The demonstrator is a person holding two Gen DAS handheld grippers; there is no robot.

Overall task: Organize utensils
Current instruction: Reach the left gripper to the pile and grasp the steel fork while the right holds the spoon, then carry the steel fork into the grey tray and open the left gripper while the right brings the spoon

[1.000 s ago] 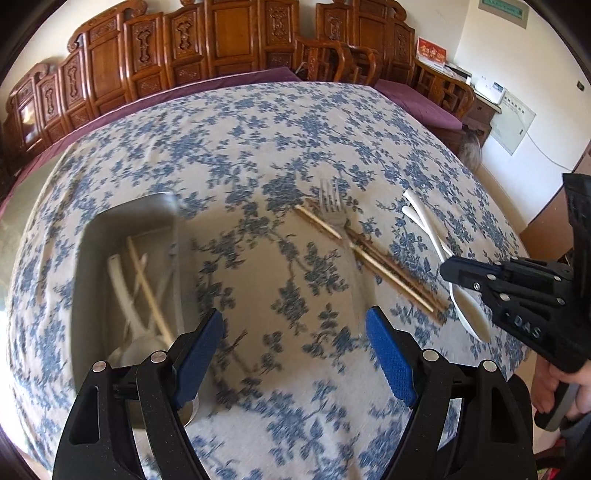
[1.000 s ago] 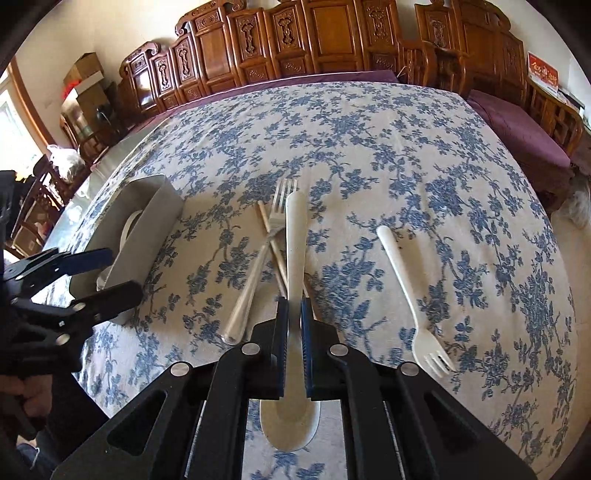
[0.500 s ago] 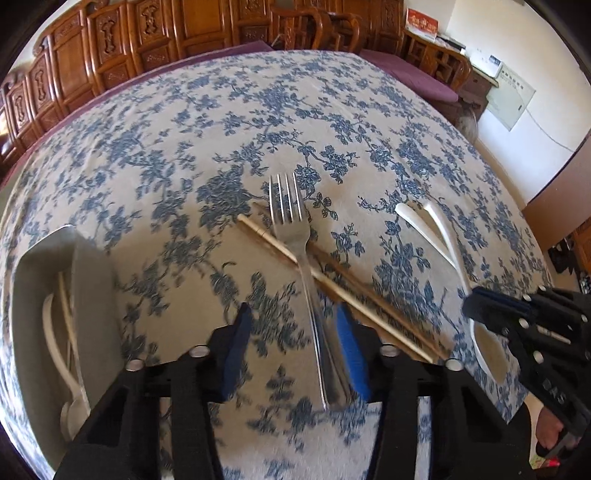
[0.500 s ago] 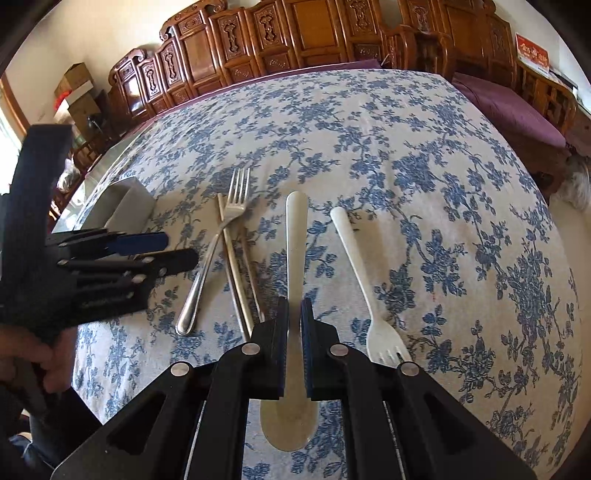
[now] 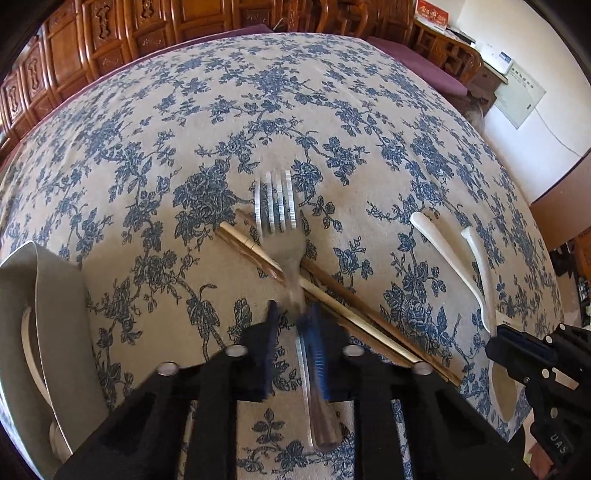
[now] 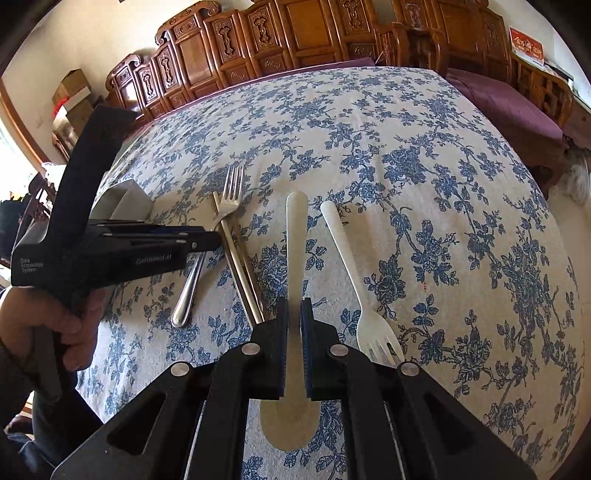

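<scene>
A metal fork lies across a pair of wooden chopsticks on the flowered tablecloth. My left gripper straddles the fork's handle, its jaws narrowed with a small gap still showing on the left side; it also shows in the right wrist view. My right gripper is shut on a white plastic spoon, bowl toward me. A white plastic fork lies just right of the spoon. The metal fork and chopsticks lie left of the spoon.
A grey utensil tray holding a white utensil sits at the table's left; it also shows in the right wrist view. Carved wooden chairs line the far side. My right gripper shows at the left wrist view's right edge.
My left gripper moved from beside the tray over to the metal fork and narrowed its jaws around the handle. My right gripper stayed shut on the white spoon and shifted it slightly.
</scene>
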